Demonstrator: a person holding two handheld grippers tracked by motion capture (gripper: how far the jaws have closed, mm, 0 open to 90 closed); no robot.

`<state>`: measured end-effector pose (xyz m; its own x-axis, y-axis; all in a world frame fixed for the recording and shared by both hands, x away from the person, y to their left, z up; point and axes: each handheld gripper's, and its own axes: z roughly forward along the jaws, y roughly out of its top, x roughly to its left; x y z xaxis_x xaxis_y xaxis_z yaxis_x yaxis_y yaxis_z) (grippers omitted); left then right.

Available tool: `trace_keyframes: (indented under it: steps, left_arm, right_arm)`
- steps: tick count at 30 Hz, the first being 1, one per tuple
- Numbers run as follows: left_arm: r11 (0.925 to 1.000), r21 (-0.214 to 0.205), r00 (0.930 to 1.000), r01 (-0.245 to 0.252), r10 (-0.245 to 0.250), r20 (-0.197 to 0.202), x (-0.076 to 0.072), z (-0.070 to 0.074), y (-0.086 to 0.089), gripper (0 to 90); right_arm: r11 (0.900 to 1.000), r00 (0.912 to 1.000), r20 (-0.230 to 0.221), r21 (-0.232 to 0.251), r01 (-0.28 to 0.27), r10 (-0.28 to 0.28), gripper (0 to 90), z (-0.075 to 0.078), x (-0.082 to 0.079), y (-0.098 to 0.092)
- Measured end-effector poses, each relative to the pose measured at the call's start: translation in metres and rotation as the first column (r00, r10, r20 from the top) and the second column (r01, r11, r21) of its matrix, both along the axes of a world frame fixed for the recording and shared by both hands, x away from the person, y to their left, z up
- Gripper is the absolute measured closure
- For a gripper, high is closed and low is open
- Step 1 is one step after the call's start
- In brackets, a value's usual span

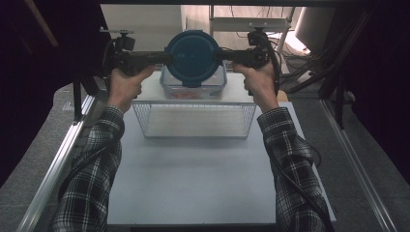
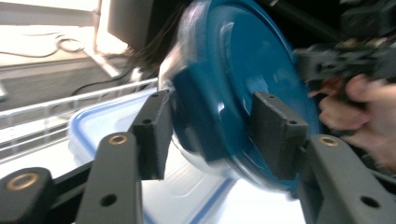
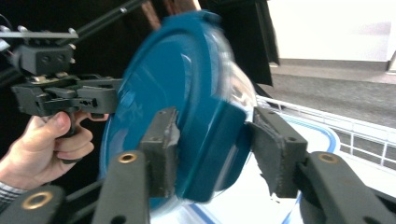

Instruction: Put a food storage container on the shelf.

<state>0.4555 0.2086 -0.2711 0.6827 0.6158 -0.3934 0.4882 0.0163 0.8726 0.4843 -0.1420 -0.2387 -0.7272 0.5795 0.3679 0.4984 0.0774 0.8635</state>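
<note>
Now, step: setting round blue lid [image 1: 192, 54] onto clear food container [image 1: 193, 89].
Left claw [image 1: 167, 58]: released, astride lid.
Right claw [image 1: 218, 55]: released likewise.
Next: probably seating the lid level.

Overhead forward-down, two close claw-mounted views — sharing blue lid [image 1: 193, 54]

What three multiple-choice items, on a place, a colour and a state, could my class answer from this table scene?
1. The round blue lid is: A on the floor; B between the grippers; C on a sleeve.
2. The clear box has a rim that is: A red; B blue; C green.
3. The wire basket is: A empty; B full; C overturned.
Key: B, the left gripper and right gripper flank it; B, blue edging shows; A, bare mesh inside.
</note>
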Motion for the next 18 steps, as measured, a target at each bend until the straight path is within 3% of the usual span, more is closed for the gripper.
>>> trace_keyframes:
  steps: [1,2,3,4,6,11,13,15,18]
  left_arm:
    - [1.0,0.004,1.0,-0.009,0.009,0.002,0.0,-0.001,-0.001,47.9]
    - [0.9995,-0.026,0.9999,-0.016,0.016,0.003,0.001,-0.002,-0.001,47.8]
    - [0.9987,-0.05,1.0,-0.006,0.006,0.001,0.001,-0.001,-0.001,48.0]
    - [0.9972,-0.069,0.9995,0.031,-0.03,0.005,0.002,-0.001,-0.002,54.0]
    - [0.9996,-0.02,0.9995,0.021,-0.021,0.022,-0.001,0.003,-0.009,55.3]
    - [0.9994,0.021,0.9989,-0.027,0.026,0.04,-0.006,0.007,-0.011,52.4]
    - [0.9989,0.022,0.9972,-0.042,0.041,0.063,-0.01,0.008,-0.008,51.3]
    - [0.9988,0.012,0.997,-0.048,0.047,0.062,-0.014,0.007,-0.003,51.6]
    - [0.998,0.017,0.9964,-0.06,0.059,0.061,-0.019,0.005,0.002,53.8]
  right_arm:
    - [0.9998,0.9999,0.0,-0.014,0.011,-0.011,46.6,-0.001,0.001,0.002]
    - [0.9993,0.9995,-0.009,-0.02,0.031,-0.031,45.6,-0.002,0.002,0.003]
    - [0.9972,0.998,-0.007,-0.041,0.063,-0.063,45.4,-0.003,0.003,0.004]
    - [0.9937,0.9951,-0.024,-0.06,0.094,-0.096,45.5,-0.005,0.005,0.003]
    - [0.9946,0.9942,-0.035,-0.024,0.101,-0.102,50.0,-0.008,0.008,-0.002]
    - [0.9878,0.9899,0.036,-0.069,0.139,-0.137,50.0,-0.006,0.001,0.002]
    - [0.9826,0.9853,0.089,-0.102,0.155,-0.146,51.1,-0.001,-0.007,0.003]
    - [0.9868,0.9865,0.096,-0.081,0.14,-0.133,53.5,0.003,-0.014,-0.001]
    - [0.9891,0.9895,0.102,-0.096,0.112,-0.102,63.7,0.004,-0.028,-0.007]
